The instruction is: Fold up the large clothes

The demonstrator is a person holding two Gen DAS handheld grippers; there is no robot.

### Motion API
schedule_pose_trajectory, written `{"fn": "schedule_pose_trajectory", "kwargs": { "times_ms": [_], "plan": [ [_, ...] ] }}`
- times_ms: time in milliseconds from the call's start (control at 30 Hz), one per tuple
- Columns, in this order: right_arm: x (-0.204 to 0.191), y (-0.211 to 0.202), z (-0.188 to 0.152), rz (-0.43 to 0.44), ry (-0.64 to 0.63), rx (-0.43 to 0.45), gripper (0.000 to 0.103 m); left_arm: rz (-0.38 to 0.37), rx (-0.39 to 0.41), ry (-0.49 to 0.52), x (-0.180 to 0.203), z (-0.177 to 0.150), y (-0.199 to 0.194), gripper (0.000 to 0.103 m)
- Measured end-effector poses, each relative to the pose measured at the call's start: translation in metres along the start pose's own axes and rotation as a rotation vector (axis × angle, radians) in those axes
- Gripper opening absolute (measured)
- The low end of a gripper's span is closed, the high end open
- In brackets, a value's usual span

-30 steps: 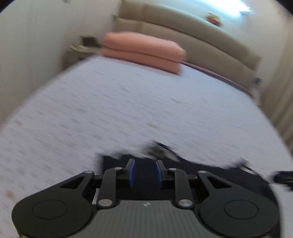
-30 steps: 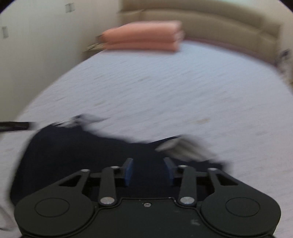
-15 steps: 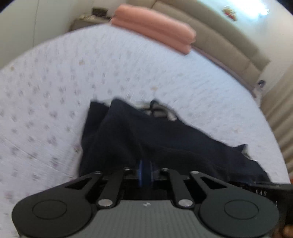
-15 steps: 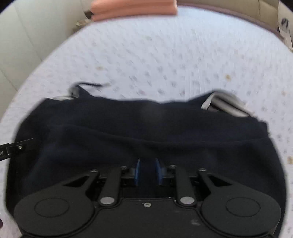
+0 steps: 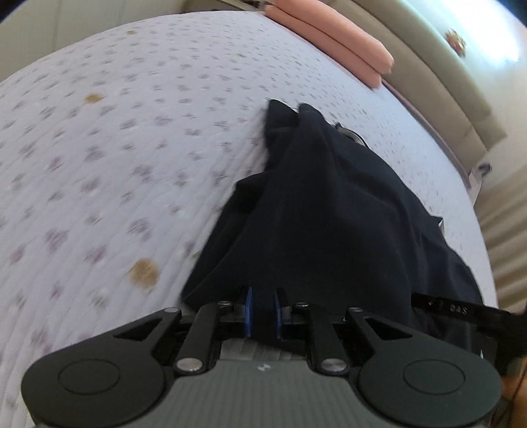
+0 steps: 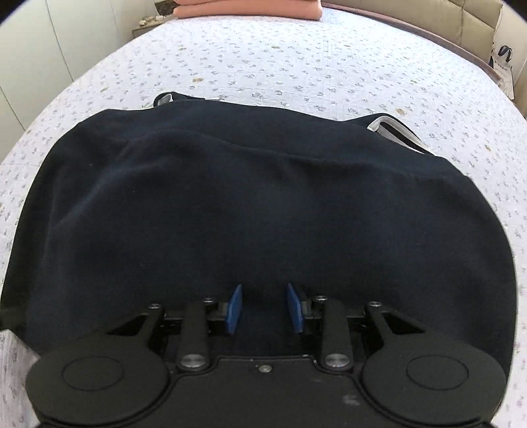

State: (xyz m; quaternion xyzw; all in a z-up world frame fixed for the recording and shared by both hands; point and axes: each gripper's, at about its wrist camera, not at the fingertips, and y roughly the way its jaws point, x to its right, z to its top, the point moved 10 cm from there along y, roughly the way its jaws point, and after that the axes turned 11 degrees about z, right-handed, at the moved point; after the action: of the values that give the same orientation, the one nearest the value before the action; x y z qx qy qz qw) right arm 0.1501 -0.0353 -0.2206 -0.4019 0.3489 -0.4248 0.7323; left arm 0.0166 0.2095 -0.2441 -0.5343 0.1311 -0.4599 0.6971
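Observation:
A dark navy garment with a white-trimmed edge lies folded on the flowered bedspread. In the left wrist view the garment runs away from me in a bunched strip. My left gripper has its blue pads close together with dark cloth between them, at the garment's near edge. My right gripper sits at the near edge of the garment with its blue pads apart and dark cloth lying between them, not pinched. The other gripper's black arm shows at the right of the left wrist view.
Pink folded bedding lies at the head of the bed by a beige padded headboard. A nightstand stands at the far left. A bag hangs at the right. Brown stains mark the bedspread.
Both grippers dropped low over the garment and shut on its near edge half a second ago. The right pads have since spread apart; the left pads have parted slightly with cloth still between.

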Motion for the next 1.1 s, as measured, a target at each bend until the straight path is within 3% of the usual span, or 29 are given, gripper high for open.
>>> {"fn": "schedule_pose_trajectory", "kwargs": {
  "times_ms": [133,200,300,467,633,767,900,1000,1100],
  "plan": [
    [-0.012,-0.040,0.001,0.052,0.009,0.065,0.037,-0.033,-0.032,-0.083,-0.019,-0.014,-0.015,0.044],
    [-0.021,-0.047,-0.003,0.048,-0.020,0.084,0.037,-0.052,-0.042,-0.121,-0.026,-0.022,-0.016,0.048],
    [-0.025,-0.024,-0.016,0.021,-0.035,0.026,0.038,-0.071,-0.049,-0.172,-0.032,-0.033,-0.008,0.048],
    [-0.018,-0.020,-0.018,0.061,0.035,0.050,0.039,-0.127,0.010,-0.215,-0.029,-0.024,0.004,0.048],
    [-0.019,-0.017,-0.020,0.059,0.001,0.062,0.042,-0.174,0.048,-0.275,-0.023,-0.006,0.020,0.048],
    [-0.021,-0.014,-0.017,0.100,0.021,0.112,0.049,-0.236,0.054,-0.423,-0.020,0.001,0.036,0.048],
    [-0.019,-0.017,-0.008,0.102,0.071,0.163,0.044,-0.221,0.081,-0.486,-0.014,0.001,0.038,0.048],
    [-0.028,-0.030,0.002,0.091,0.037,0.210,0.041,-0.223,0.071,-0.512,-0.015,-0.003,0.034,0.048],
    [-0.033,-0.019,0.001,0.025,-0.023,0.167,0.041,-0.223,0.069,-0.540,-0.016,-0.002,0.036,0.049]
  ]
}}
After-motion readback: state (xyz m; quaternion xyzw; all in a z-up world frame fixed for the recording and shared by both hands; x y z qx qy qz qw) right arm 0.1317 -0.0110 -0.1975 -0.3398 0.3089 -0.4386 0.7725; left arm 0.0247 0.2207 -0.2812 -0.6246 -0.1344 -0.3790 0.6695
